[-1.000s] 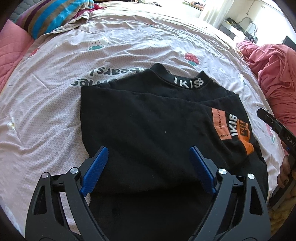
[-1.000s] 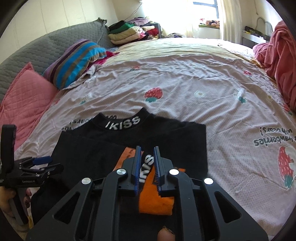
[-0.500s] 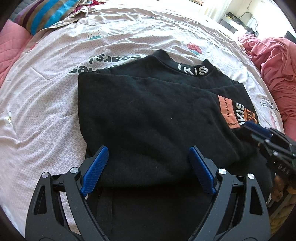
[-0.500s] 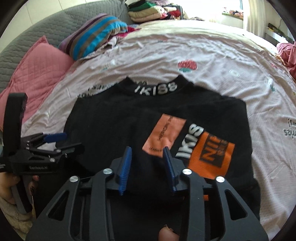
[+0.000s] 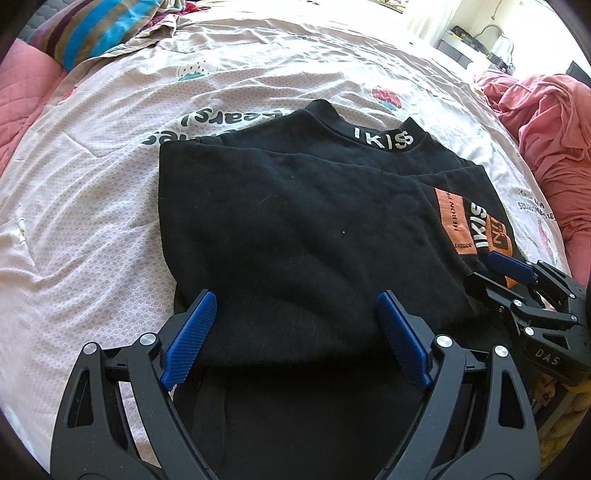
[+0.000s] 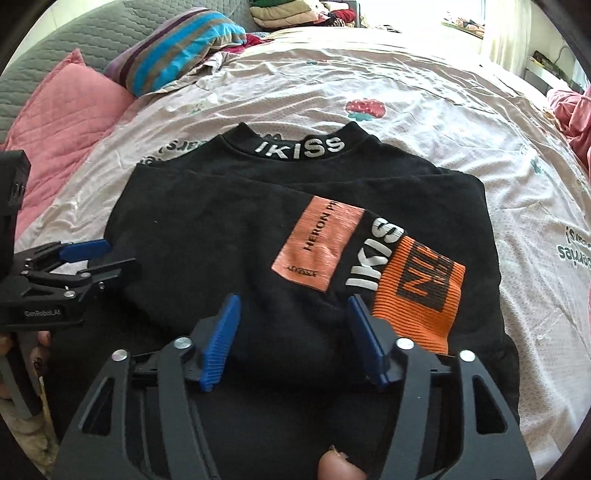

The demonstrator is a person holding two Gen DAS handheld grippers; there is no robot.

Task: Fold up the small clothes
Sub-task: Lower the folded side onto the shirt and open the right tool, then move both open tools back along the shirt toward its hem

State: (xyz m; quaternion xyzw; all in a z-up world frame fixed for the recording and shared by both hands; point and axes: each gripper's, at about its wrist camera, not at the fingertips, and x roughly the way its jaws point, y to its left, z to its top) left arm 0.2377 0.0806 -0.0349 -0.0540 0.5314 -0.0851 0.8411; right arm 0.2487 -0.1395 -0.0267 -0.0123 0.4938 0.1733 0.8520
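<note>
A black sweatshirt (image 5: 295, 229) with an IKISS collar lies flat on the bed, both sleeves folded in over the body; it also shows in the right wrist view (image 6: 229, 236). One sleeve ends in an orange cuff (image 6: 417, 295). My left gripper (image 5: 295, 332) is open and empty over the near hem. My right gripper (image 6: 291, 339) is open and empty, just near of the folded sleeve. It shows at the right edge of the left wrist view (image 5: 517, 280).
The bed sheet (image 5: 92, 206) is pale with strawberry prints. A striped pillow (image 6: 177, 48) and a pink pillow (image 6: 59, 122) lie at the head. A red blanket (image 5: 554, 129) is heaped on the right. Folded clothes (image 6: 295, 14) are stacked far back.
My right gripper has opened from shut, letting go of the sleeve with the orange cuff, which now lies across the body. My left gripper stayed open over the hem.
</note>
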